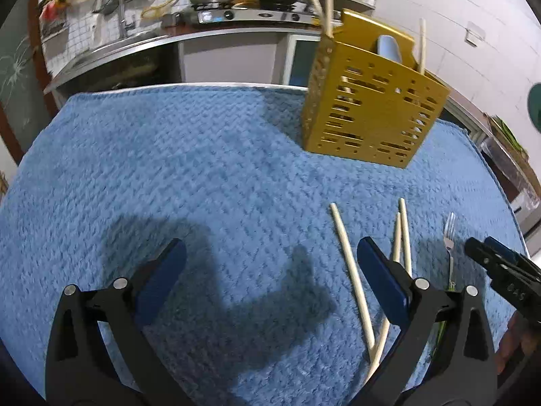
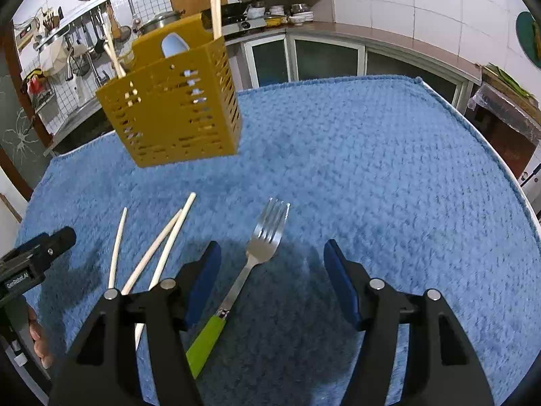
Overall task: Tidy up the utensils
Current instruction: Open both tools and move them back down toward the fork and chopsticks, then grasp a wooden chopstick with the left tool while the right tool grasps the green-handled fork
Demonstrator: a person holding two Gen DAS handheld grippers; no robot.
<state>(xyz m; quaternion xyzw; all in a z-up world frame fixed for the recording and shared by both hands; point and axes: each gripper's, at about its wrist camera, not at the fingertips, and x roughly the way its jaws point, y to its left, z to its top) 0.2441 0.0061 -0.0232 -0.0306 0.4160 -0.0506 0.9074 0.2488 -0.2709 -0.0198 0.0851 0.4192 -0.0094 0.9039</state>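
Fork [image 2: 267,240] lay on the blue towel [image 2: 389,169], tines pointing away, its steel neck running back between the spread fingers of the right gripper [image 2: 272,257]. Neither blue pad [image 2: 339,280] touched it; the left pad sat just beside the shaft, and the green handle [image 2: 206,338] trailed back under the gripper body, closer to the left finger than the right. Over on the other side, the left gripper [image 1: 270,260] was wide open too, holding nothing, only bare towel between its fingers. Three loose chopsticks [image 1: 351,270] lay just at its right finger, two of them passing behind that finger and crossing near their lower ends. In the right wrist view those same sticks lay just left of the fork. Standing upright farther back on the towel was the yellow slotted caddy [image 1: 368,101], chopsticks and a pale spoon [image 2: 174,44] poking from its top.
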